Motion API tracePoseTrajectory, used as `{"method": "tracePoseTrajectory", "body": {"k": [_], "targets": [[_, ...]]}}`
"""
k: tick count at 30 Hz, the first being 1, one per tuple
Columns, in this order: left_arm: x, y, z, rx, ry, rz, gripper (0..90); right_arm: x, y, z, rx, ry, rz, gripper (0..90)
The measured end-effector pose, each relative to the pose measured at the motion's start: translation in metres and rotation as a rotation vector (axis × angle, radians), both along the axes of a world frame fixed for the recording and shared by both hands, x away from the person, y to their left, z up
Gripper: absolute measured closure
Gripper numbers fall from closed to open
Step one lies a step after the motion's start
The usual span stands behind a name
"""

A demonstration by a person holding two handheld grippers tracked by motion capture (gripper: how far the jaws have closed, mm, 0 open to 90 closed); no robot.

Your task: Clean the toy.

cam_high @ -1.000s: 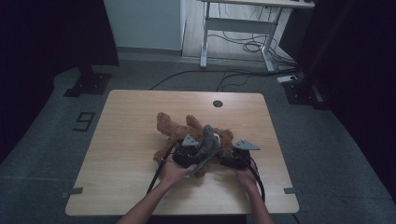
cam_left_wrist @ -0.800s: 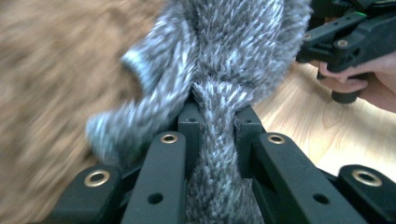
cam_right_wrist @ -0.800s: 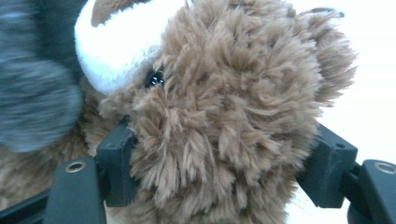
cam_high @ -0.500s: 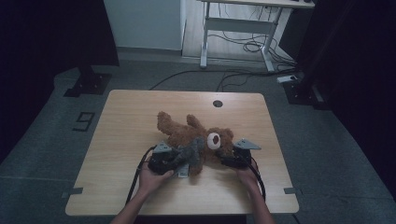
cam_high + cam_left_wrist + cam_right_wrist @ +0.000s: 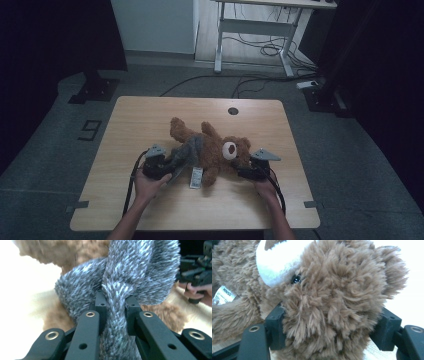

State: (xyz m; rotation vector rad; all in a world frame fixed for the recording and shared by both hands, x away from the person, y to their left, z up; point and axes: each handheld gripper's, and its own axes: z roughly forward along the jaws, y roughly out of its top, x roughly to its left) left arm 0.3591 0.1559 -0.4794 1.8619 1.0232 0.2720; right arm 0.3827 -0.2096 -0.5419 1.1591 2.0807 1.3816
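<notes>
A brown teddy bear lies on its back on the wooden table, head to the right. A grey knitted garment wraps its body. My left gripper is at the bear's left side, shut on a bunched strip of the grey knit, which runs between the jaws of my left gripper. My right gripper is at the bear's head. Its jaws sit on either side of the head and press into the fur, seen at my right gripper.
A white label hangs from the bear toward the near table edge. A round cable hole sits at the table's far edge. Beyond the table stand a desk frame and floor cables.
My left gripper has moved left along the table with the grey knit in it, drawing the fabric down from over the bear. The right gripper and the bear's head stayed put.
</notes>
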Motion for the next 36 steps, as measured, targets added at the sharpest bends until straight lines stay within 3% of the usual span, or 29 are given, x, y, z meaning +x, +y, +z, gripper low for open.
{"method": "tracePoseTrajectory", "body": {"k": [4,8,10,14,17,20,22,25,27,30,33,36], "targets": [[0.026,-0.001,0.012,0.005,-0.004,0.054,77.6,-0.001,0.0,0.0,-0.006,-0.006,0.002,28.6],[0.051,-0.002,0.0,0.002,0.081,0.062,78.0,-0.001,0.0,-0.001,-0.001,-0.005,0.002,28.9],[0.052,0.0,-0.007,0.01,0.09,0.071,78.3,-0.001,0.001,-0.001,0.001,-0.006,0.002,29.0],[0.053,0.013,-0.019,0.03,0.144,0.092,78.5,-0.001,0.001,-0.001,-0.002,-0.007,0.003,29.1],[0.051,0.019,-0.029,0.056,0.199,0.064,78.7,-0.002,0.001,-0.001,-0.007,-0.007,0.004,29.1],[0.047,0.023,-0.033,0.082,0.206,0.059,78.7,-0.002,0.001,-0.001,-0.006,-0.006,0.003,29.2],[0.045,0.027,-0.029,0.072,0.191,0.068,78.5,-0.002,0.002,-0.001,-0.006,-0.006,0.001,29.2],[0.044,0.027,-0.012,0.027,0.128,0.071,78.6,-0.002,0.001,-0.001,-0.002,-0.002,-0.002,29.3],[0.045,0.023,0.003,-0.003,0.086,0.053,78.5,-0.001,0.001,-0.001,0.002,-0.001,-0.004,29.4],[0.051,0.009,0.023,-0.009,0.032,0.043,78.5,-0.002,0.001,-0.001,0.001,-0.001,-0.004,29.5],[0.062,-0.011,0.03,0.008,0.03,0.025,78.5,-0.002,0.001,-0.001,0.001,-0.002,-0.004,29.5],[0.07,-0.029,0.023,0.058,0.051,0.023,78.5,-0.002,0.001,-0.002,0.001,-0.002,-0.004,29.5]]}}
